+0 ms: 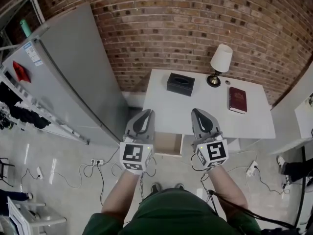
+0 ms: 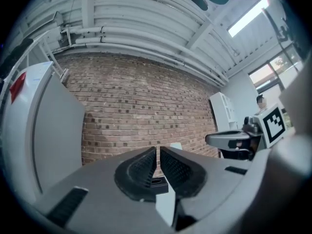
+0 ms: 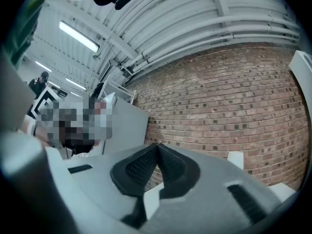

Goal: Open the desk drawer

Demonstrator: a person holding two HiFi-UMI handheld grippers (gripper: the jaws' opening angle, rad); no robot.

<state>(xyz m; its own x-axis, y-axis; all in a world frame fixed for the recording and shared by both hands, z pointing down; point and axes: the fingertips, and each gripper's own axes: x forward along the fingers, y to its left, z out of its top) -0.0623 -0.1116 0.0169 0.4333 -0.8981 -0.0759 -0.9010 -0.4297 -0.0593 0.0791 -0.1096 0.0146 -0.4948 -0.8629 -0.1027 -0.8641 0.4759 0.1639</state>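
Drawer (image 1: 168,144) under desk (image 1: 161,99) front edge, 6 o'clock of black tissue box (image 1: 180,83); apparently pulled out, wood interior showing. Left gripper (image 1: 146,113), right gripper (image 1: 198,112) raised above desk, both pinched together, empty. Likely finishing step; next, final tug only if not fully out.

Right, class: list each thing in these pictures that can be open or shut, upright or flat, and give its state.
left tool: shut, nothing between its jaws.
right tool: shut, nothing between its jaws.
desk drawer: pulled out, open.
red book: closed, lying flat on the desk.
lamp: upright; lit or not, cannot tell.
black tissue box: flat on the desk, slot up.
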